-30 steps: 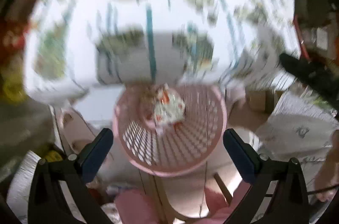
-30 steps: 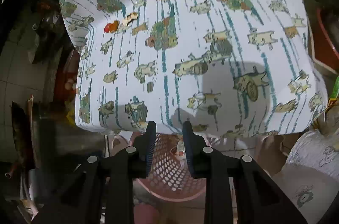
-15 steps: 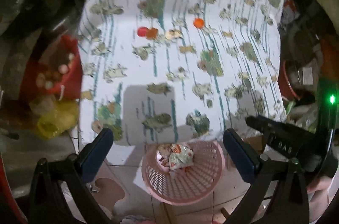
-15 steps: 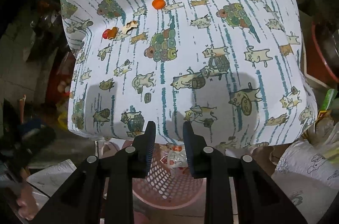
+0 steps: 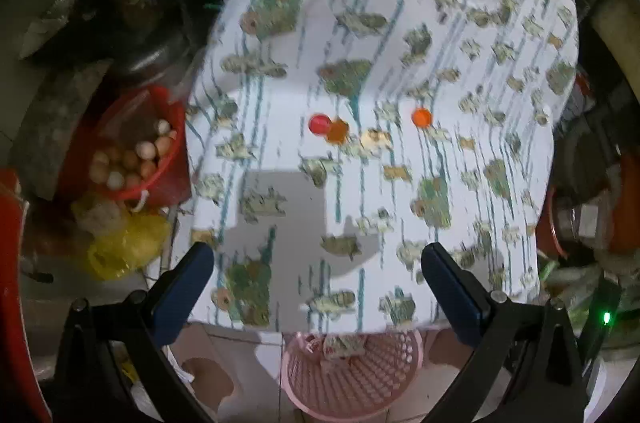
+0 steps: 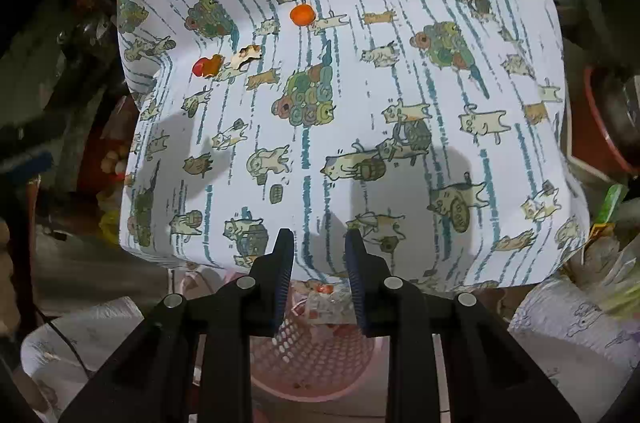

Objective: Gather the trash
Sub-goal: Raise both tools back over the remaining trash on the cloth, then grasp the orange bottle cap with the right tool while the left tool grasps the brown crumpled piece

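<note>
A table under a white cat-print cloth [image 5: 400, 183] [image 6: 360, 103] carries small trash: a red cap [image 5: 319, 123] [image 6: 199, 67] touching an orange piece [image 5: 338, 131] [image 6: 214, 63], and a lone orange cap [image 5: 421, 117] [image 6: 302, 14]. A pink mesh basket [image 5: 352, 379] [image 6: 312, 355] on the floor below the near table edge holds crumpled wrappers [image 6: 324, 301]. My left gripper [image 5: 318, 287] is open and empty above the near edge. My right gripper [image 6: 319, 255] is nearly closed, a narrow gap between the fingers, empty, over the basket.
A red bucket of eggs [image 5: 132, 159] and a yellow bag [image 5: 124, 243] sit left of the table. White printed sacks [image 6: 572, 335] lie at the right and lower left [image 6: 80, 335]. Red basins [image 6: 608, 119] stand at the right.
My left gripper has risen from just above the basket and moved forward over the table edge; the caps now lie nearer the view's centre. My right gripper has edged forward slightly.
</note>
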Demonstrator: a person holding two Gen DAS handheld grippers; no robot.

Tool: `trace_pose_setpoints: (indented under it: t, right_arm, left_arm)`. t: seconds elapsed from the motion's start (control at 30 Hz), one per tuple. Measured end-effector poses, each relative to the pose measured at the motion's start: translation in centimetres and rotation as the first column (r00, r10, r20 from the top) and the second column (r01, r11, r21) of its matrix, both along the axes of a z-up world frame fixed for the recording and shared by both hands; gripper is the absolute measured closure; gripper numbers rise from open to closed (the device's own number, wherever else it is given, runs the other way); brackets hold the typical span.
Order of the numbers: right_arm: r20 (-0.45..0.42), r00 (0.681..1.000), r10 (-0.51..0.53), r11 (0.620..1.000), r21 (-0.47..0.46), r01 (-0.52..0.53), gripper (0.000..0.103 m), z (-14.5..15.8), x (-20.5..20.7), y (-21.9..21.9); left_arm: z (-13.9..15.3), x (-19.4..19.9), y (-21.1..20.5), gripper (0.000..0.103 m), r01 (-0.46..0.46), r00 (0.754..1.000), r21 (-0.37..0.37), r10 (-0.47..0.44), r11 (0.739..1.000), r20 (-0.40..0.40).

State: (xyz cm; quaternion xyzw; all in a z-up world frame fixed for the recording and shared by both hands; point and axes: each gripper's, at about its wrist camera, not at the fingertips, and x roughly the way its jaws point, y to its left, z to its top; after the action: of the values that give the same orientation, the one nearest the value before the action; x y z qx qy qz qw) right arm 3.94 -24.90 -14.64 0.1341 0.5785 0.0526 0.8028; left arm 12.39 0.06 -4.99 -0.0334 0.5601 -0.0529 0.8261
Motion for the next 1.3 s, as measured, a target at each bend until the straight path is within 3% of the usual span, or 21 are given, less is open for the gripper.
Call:
trace_pose_setpoints:
  t: [0.3,0.43,0.63,0.8,0.87,0.97,1.07,1.1,1.17,1.23,1.3]
  right_arm:
    - [0.016,1.0,0.017,1.0,-0.021,-0.017,0.075,0.6,0.3,0.5]
    - [-0.026,0.996,0.085,0.996,-0.022,-0.086,0.075,0.7,1.9,1.6]
    - [0.013,0.997,0.081,0.996,-0.043,-0.081,0.074,3.3,7.3,1.3]
    - [0.068,0.997,0.027,0.999,-0.029,-0.025,0.06,4.3,11.8,0.2]
    - [0.049,0.999,0.002,1.0,0.005,-0.003,0.059,4.0,13.0,-0.4]
    - [-0.018,1.0,-0.014,0.998,0.064,0.015,0.059,3.5,14.4,-1.1]
    - [-0.019,0.999,-0.039,0.998,0.039,0.04,0.058,3.5,15.6,-1.7]
    - [-0.016,0.999,-0.047,0.999,0.027,0.047,0.058,3.4,16.1,-1.9]
    - [-0.027,0.998,-0.058,0.998,0.032,0.059,0.058,3.2,16.9,-2.3]
    - [-0.039,0.997,-0.072,0.996,0.044,0.074,0.057,3.0,17.6,-2.8]
    - [-0.046,0.996,-0.075,0.997,0.034,0.076,0.057,2.8,18.0,-3.0]
  left_arm:
    - [-0.2,3.7,2.4,0.0,-0.069,0.998,0.002,0.069,0.998,-0.002]
    - [-0.8,4.9,3.6,0.0,-0.095,0.995,0.005,0.095,0.995,-0.03]
    - [-1.3,6.2,3.8,0.0,-0.094,0.995,0.049,0.096,0.994,-0.025]
    - [-2.3,7.2,4.0,0.0,-0.097,0.994,0.004,0.097,0.995,-0.057]
    - [-3.0,7.8,4.1,0.0,-0.111,0.991,-0.034,0.108,0.993,-0.08]
    - [-3.9,8.9,3.2,0.001,-0.093,0.993,-0.031,0.09,0.995,-0.082]
    - [-4.5,10.1,1.6,0.009,-0.057,0.996,0.0,0.057,0.998,-0.068]
    - [-5.0,10.6,1.1,0.011,-0.051,0.995,-0.023,0.049,0.998,-0.086]
    - [-5.9,11.4,0.4,0.021,-0.046,0.991,-0.065,0.037,0.997,-0.128]
    - [-6.9,12.4,-0.6,0.039,-0.035,0.987,-0.069,0.024,0.997,-0.16]
    - [-7.6,13.3,-1.5,0.044,-0.03,0.984,-0.065,0.018,0.997,-0.175]
